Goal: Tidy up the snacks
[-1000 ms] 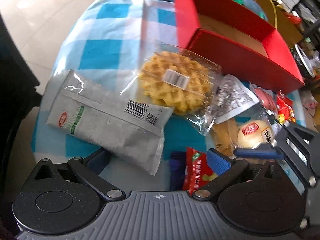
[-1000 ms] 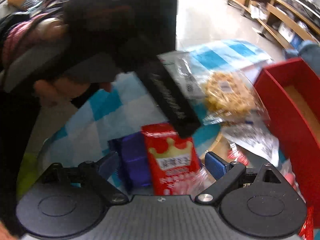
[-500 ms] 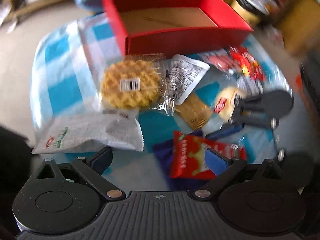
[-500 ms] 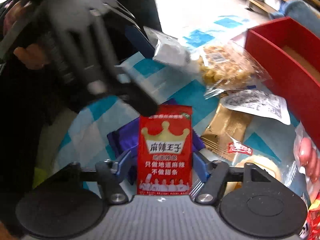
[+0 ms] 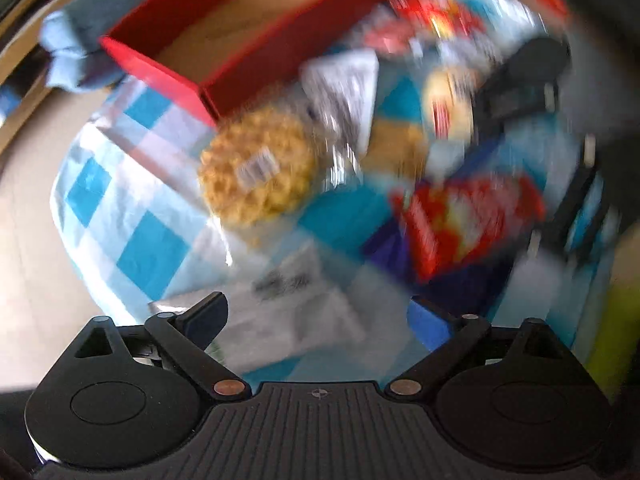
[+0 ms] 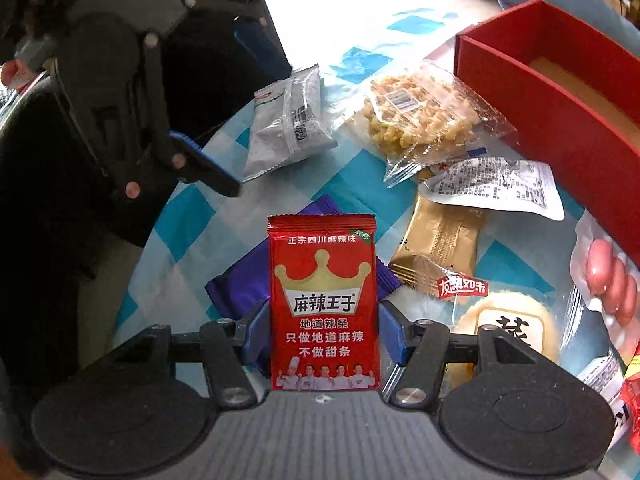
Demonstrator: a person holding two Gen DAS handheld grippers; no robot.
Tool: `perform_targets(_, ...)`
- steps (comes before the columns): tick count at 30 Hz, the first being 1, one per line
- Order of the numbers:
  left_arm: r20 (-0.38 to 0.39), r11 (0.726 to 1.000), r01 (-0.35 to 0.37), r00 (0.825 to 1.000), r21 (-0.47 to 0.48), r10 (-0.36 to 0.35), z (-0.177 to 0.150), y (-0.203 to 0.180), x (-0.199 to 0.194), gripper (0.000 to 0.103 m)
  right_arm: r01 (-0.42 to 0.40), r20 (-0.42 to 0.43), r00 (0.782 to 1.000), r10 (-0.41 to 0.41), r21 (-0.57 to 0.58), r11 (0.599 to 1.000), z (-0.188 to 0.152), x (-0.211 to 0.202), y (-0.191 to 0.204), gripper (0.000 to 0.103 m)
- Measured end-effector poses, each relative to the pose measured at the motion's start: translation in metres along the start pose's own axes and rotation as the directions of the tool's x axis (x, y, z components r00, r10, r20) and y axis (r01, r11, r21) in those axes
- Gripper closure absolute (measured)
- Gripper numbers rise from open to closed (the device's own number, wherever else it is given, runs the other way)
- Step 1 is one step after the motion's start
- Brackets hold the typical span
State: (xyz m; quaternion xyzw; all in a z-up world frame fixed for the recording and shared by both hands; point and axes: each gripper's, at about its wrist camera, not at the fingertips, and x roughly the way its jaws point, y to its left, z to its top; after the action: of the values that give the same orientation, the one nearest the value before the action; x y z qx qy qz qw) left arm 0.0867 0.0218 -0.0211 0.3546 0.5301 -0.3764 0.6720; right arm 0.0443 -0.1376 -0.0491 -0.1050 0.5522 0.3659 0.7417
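Note:
My right gripper (image 6: 322,334) is shut on a red spicy-strip snack packet (image 6: 323,304) and holds it upright above a purple packet (image 6: 244,280). The red box (image 6: 560,96) stands at the right, open and empty inside. My left gripper (image 5: 316,316) is open and empty above a grey-white packet (image 5: 288,304); this view is blurred by motion. The left gripper (image 6: 188,152) also shows in the right wrist view, at the left. The red packet (image 5: 468,216) and red box (image 5: 240,40) show in the left wrist view.
On the blue-checked cloth (image 6: 188,216) lie a waffle in clear wrap (image 6: 416,116), a grey-white packet (image 6: 288,120), a white printed pouch (image 6: 496,188), a gold packet (image 6: 440,248), a round cake (image 6: 508,332) and sausages (image 6: 612,280). The floor lies beyond the table's left edge.
My right gripper has shut on the red packet and lifted it. My left gripper has swung round and pulled back from the grey-white packet, staying open.

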Motion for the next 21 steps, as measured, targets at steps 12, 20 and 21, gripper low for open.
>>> perform_targets(12,-0.027,0.891,-0.053,0.997,0.450,0.073,-0.005,0.010,0.039,0.009,-0.005,-0.076,0.997,0.012,0.086,0.996,0.014,0.011,-0.002,0.033)
perform_targets(20,-0.066,0.950,-0.059,0.994,0.307,0.083,0.002,0.017,0.042,0.016,0.082,-0.085,0.993,-0.078,0.045,0.996,0.013,0.012,0.010,0.052)
perform_targets(21,-0.075,0.961,-0.056,0.994,0.270,0.079,0.000,0.017,0.040,0.019,0.073,-0.082,0.994,-0.067,0.072,0.995,0.012,0.010,0.006,0.055)
